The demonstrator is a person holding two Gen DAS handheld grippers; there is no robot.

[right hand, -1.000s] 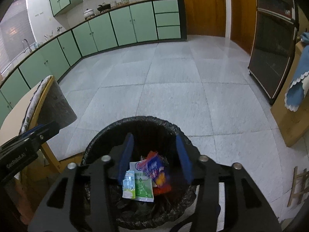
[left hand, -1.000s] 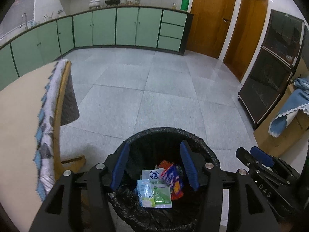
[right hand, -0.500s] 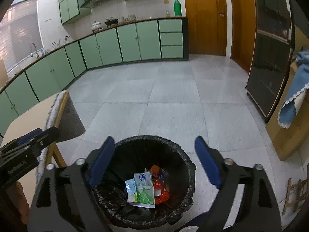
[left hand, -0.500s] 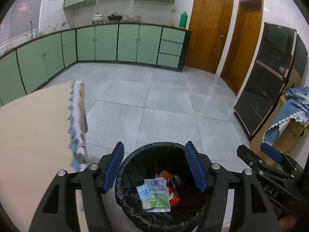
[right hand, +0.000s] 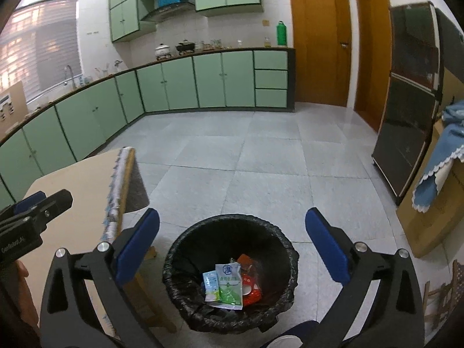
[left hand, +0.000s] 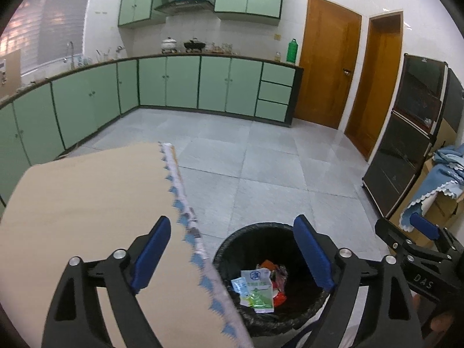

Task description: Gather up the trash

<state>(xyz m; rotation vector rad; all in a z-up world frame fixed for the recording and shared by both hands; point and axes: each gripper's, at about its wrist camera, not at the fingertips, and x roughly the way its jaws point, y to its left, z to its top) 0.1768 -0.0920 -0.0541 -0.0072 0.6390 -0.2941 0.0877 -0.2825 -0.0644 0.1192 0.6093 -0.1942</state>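
Observation:
A black-lined trash bin (left hand: pixel 262 320) (right hand: pixel 185 295) stands on the floor below both grippers. Inside lie a green-and-white pouch (left hand: pixel 258 288) (right hand: pixel 230 287), a small blue-white packet (left hand: pixel 239 284) (right hand: pixel 210 285) and red wrappers (left hand: pixel 279 297) (right hand: pixel 250 288). My left gripper (left hand: pixel 230 256) hangs high above the bin and the table edge, its jaws opening with nothing between them. My right gripper (right hand: pixel 232 249) hovers above the bin, its jaws also opening and empty. Each gripper shows at the side of the other's view: the right one (left hand: pixel 417 249), the left one (right hand: pixel 32 214).
A beige table (left hand: pixel 87 217) (right hand: pixel 81 191) with a blue-trimmed cloth edge stands left of the bin. Green cabinets (left hand: pixel 179 84) line the back and left walls. A dark glass cabinet (left hand: pixel 406 145) and a cardboard box under a blue cloth (right hand: pixel 435 174) stand at the right. Grey tiled floor (right hand: pixel 261 159) lies beyond.
Both grippers rose away from the bin and their jaws spread wide. The trash stays in the bin. The table top now fills the lower left of the left wrist view.

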